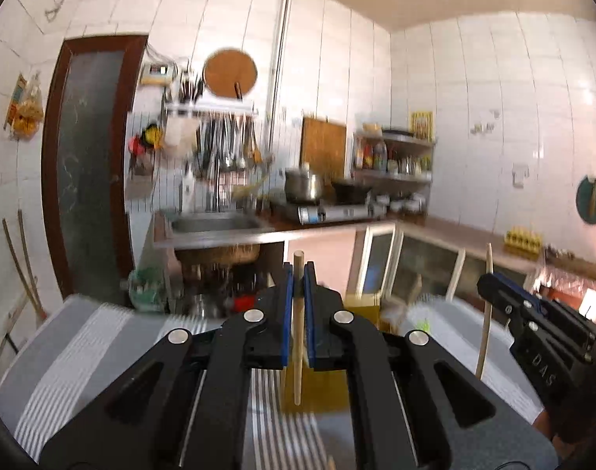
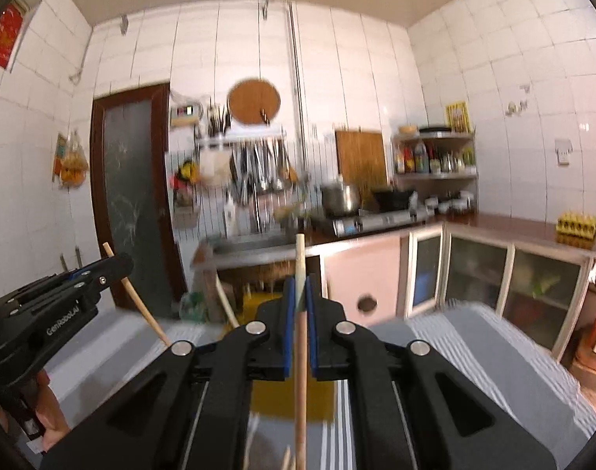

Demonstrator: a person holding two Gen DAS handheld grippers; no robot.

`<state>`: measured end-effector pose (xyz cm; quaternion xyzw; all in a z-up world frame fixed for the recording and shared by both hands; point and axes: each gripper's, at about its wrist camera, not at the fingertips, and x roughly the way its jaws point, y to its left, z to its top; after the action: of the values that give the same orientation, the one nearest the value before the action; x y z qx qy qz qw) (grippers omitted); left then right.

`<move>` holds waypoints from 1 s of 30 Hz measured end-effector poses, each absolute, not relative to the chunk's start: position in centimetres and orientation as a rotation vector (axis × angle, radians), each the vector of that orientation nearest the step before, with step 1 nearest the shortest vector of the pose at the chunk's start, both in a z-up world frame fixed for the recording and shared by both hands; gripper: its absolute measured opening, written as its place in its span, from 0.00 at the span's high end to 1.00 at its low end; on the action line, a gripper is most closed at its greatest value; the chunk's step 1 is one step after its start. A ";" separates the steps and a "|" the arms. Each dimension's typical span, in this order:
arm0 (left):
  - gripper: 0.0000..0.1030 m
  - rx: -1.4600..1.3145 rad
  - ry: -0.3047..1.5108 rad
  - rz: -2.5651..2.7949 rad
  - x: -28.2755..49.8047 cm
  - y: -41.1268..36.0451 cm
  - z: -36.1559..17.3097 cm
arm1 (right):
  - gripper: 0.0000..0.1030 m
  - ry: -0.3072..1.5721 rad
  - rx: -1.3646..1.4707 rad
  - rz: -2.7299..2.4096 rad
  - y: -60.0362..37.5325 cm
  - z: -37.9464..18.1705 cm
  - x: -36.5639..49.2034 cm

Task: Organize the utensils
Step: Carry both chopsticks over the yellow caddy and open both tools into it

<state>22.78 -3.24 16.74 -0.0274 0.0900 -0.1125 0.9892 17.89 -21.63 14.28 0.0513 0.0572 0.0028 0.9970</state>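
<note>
Beyond the striped cloth [image 1: 82, 337], a white-tiled kitchen wall [image 2: 356, 78].

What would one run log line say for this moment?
left gripper: shut on chopstick | right gripper: shut on second chopstick | both upright

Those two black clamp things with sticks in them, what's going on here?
A person holds a gripper in each hand. The left gripper is shut on a wooden chopstick, and the right gripper is shut on another chopstick. Both sticks stand roughly upright above a striped grey cloth, with a kitchen counter behind.
</note>
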 end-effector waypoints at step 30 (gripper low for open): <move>0.96 -0.102 0.225 -0.169 34.4 -6.1 14.4 | 0.94 -0.039 0.079 -0.071 -21.5 13.5 30.4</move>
<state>34.44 -6.07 14.37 -0.0510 0.1122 -0.0844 0.9888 30.38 -21.52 13.49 0.0395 -0.0197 -0.0356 0.9984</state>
